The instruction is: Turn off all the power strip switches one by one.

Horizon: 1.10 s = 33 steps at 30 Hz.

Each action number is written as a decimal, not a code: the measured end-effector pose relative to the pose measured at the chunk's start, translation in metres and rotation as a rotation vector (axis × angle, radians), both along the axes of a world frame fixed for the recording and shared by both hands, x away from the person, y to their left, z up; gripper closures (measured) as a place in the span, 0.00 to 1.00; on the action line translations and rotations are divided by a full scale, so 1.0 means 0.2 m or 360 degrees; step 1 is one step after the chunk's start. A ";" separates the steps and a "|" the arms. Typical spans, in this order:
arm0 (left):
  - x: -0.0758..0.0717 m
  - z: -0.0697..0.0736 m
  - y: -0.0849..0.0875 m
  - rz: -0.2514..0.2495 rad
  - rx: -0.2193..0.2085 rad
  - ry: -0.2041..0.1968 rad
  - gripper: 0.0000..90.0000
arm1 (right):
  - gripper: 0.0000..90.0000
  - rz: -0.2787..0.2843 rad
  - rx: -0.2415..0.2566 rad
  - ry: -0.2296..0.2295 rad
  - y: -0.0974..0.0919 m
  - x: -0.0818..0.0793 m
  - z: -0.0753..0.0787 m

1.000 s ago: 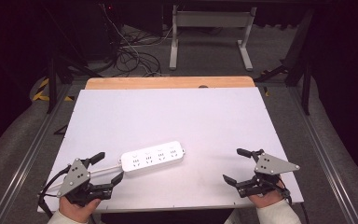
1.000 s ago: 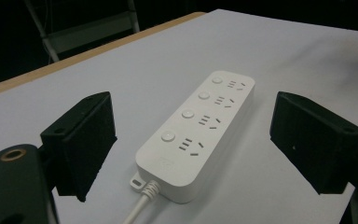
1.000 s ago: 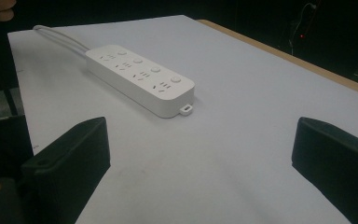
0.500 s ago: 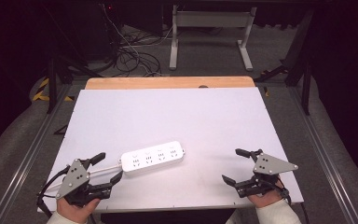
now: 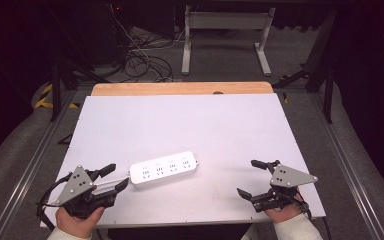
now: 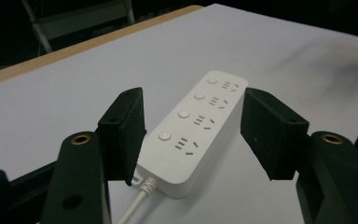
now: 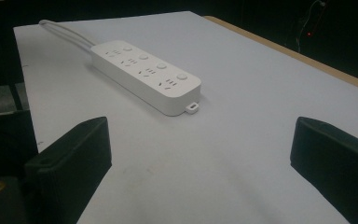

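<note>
A white power strip (image 5: 164,169) lies flat on the near left part of the table (image 5: 190,120), a smooth, glossy plastic bar with rounded corners. It carries four socket groups, each with a round button beside it, and a small mounting tab at its right end. A white cord (image 6: 133,209) leaves its left end. The table top is a matte white sheet, with a strip of light wood along the far edge.

The left gripper (image 5: 114,177) sits at the strip's left end, its matte black jaws spread apart on either side of that end without pressing on it; compared with a second ago it has moved slightly closer to the strip. The right gripper (image 5: 254,178) rests near the table's near right corner, well apart from the strip, its jaws wide apart around nothing, about where it was before. Each gripper bears a grey three-cornered plate.
</note>
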State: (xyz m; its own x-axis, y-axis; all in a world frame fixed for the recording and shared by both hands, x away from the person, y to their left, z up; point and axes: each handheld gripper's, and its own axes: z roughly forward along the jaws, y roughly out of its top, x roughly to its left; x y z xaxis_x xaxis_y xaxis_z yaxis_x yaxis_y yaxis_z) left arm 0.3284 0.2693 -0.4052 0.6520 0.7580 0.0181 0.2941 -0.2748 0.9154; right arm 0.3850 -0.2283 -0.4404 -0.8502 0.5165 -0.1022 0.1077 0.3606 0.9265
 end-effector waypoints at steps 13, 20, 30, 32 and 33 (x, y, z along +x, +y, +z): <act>0.06 0.07 -0.06 0.0006 0.0097 0.0012 0.45 | 0.06 0.0011 -0.0010 0.0006 0.01 0.00 0.00; 0.14 0.09 -0.10 -0.0106 0.0087 0.0137 0.52 | 0.06 0.0018 -0.0011 0.0010 0.01 0.00 -0.01; 0.23 0.10 -0.17 -0.0078 0.0166 0.0161 0.50 | 0.06 0.0021 -0.0008 0.0008 0.01 0.00 -0.01; 0.24 0.09 -0.19 -0.0074 0.0158 0.0171 0.50 | 0.06 0.0021 -0.0011 0.0008 0.01 0.00 -0.01; 0.25 0.09 -0.19 -0.0077 0.0169 0.0170 0.50 | 0.06 0.0023 -0.0009 0.0009 0.01 0.00 -0.01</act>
